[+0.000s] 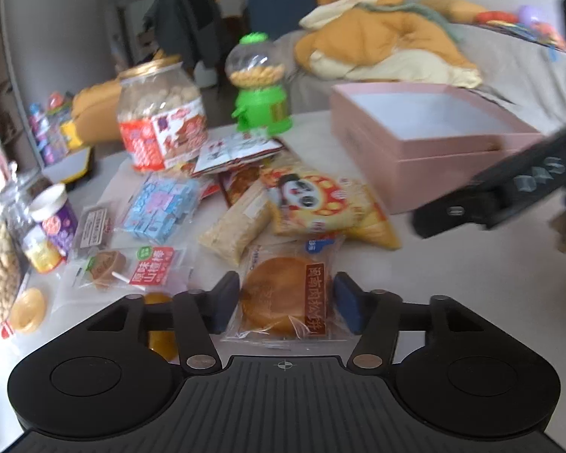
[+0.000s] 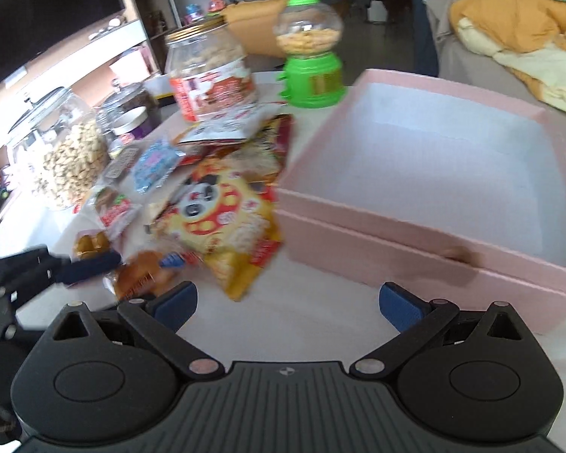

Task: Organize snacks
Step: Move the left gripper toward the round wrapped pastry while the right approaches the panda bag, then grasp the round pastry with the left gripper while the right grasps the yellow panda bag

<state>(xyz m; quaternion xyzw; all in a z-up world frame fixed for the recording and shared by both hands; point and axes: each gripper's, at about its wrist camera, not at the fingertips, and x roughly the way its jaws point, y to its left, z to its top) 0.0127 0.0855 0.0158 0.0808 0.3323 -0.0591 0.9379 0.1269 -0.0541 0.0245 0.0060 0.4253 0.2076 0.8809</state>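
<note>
Your left tongs (image 1: pixel 286 302) stand open around the wrapped round cake (image 1: pixel 279 294), one blue pad on each side of it with a sliver of gap, so nothing is gripped. The cake lies flat on the white table (image 1: pixel 452 271) in its clear wrapper, whose long axis runs straight away from you along the line of the fingers. The red label strip sits by the right pad and also runs lengthwise, away from the tongs.

Just beyond the cake's far end lies the yellow panda bag (image 1: pixel 320 204), tilted so its long side leans toward your right. Left of that bag lies a pale packet of crumbs (image 1: pixel 234 226), and farther left a blue packet (image 1: pixel 162 207). Ahead and to the right stands the open pink box (image 1: pixel 419 139), showing a bare white floor. Well beyond the pile stand the big cookie jar (image 1: pixel 160 117) and the green candy dispenser (image 1: pixel 260 83), both upright.

Your right tongs (image 2: pixel 288 302) are spread wide over bare table, holding nothing. The pink box's front wall (image 2: pixel 415 264) sits just ahead and right of them; the panda bag (image 2: pixel 226 222) lies ahead and left, and the wrapped cake (image 2: pixel 143 275) lies near their left finger.
</note>
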